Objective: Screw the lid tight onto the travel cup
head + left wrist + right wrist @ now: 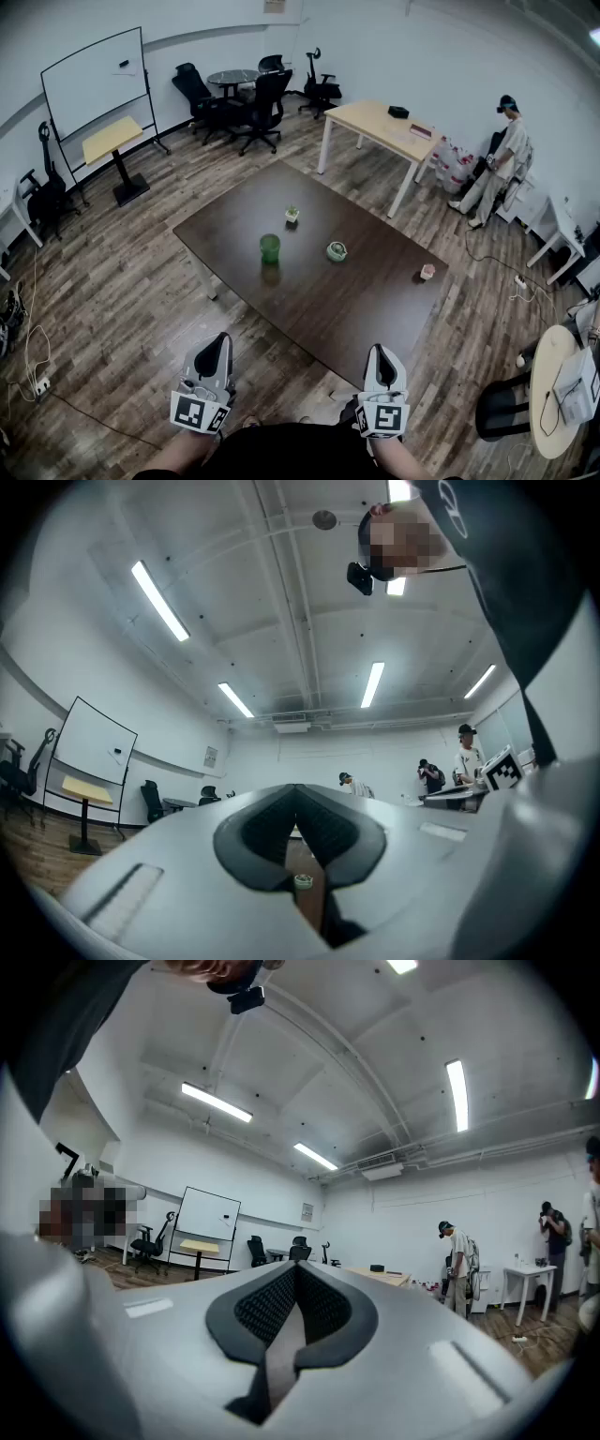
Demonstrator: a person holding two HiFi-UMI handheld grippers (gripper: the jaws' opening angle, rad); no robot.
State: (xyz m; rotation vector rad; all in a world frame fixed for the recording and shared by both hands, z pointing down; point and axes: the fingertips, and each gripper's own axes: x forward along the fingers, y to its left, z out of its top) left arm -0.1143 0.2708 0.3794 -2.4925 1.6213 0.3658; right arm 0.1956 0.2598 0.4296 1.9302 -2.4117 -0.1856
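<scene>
Nearest to me, the left tool (219, 343) and the right tool (380, 354) are held low, just short of the near edge of the dark brown rectangular worktop (375, 309). Each tool's own view shows its jaws together with nothing between the pads. Both are empty.

Farther out, at mid-worktop, the green translucent travel cup (270, 247) stands upright without its lid. The round green-and-white screw lid (337, 251) lies to its right, near it but apart. A small potted plant (292, 215) stands just behind the cup.

Progress, by my judgement: no step is done. I have yet to pick up the lid, steady the cup, seat the lid and turn it tight.

Only the head view gives this layout. The left gripper view is tilted up at the ceiling. Through the gap under its jaws it shows a strip of worktop with what I judge to be the lid (303, 881). The right gripper view shows no task item, only a far whiteboard (208, 1213) and a standing person (457, 1265).
</scene>
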